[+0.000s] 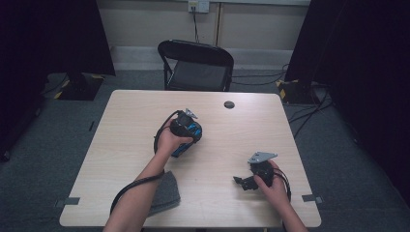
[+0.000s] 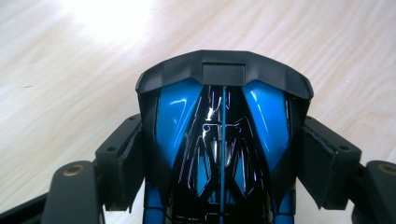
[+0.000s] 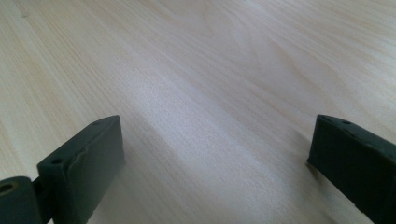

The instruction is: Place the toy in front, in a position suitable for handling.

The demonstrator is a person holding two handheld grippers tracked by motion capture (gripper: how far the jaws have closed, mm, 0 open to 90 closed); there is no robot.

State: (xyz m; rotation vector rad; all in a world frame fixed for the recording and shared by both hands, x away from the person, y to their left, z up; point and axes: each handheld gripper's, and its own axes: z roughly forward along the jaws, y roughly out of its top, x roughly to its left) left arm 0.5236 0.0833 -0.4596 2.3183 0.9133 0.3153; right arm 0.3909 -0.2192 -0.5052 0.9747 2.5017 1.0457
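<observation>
My left gripper (image 1: pixel 189 129) hangs over the middle of the pale wooden table (image 1: pixel 130 121), shut on a glossy blue and black plastic object (image 1: pixel 185 137). In the left gripper view that object (image 2: pixel 223 112) sits between the pads (image 2: pixel 125 163), which press on both its sides, and its matt black end points away from the camera. My right gripper (image 1: pixel 241 182) rests low near the table's front right, pointing left. Its jaws stand wide apart in the right gripper view, with bare wood between the right gripper's (image 3: pixel 215 154) fingertips.
A grey cloth (image 1: pixel 166 192) lies at the table's front edge beside the left forearm. A small round black cap (image 1: pixel 229 104) sits in the tabletop at the far side. A black folding chair (image 1: pixel 196 65) stands behind the table, with cables on the floor to the right.
</observation>
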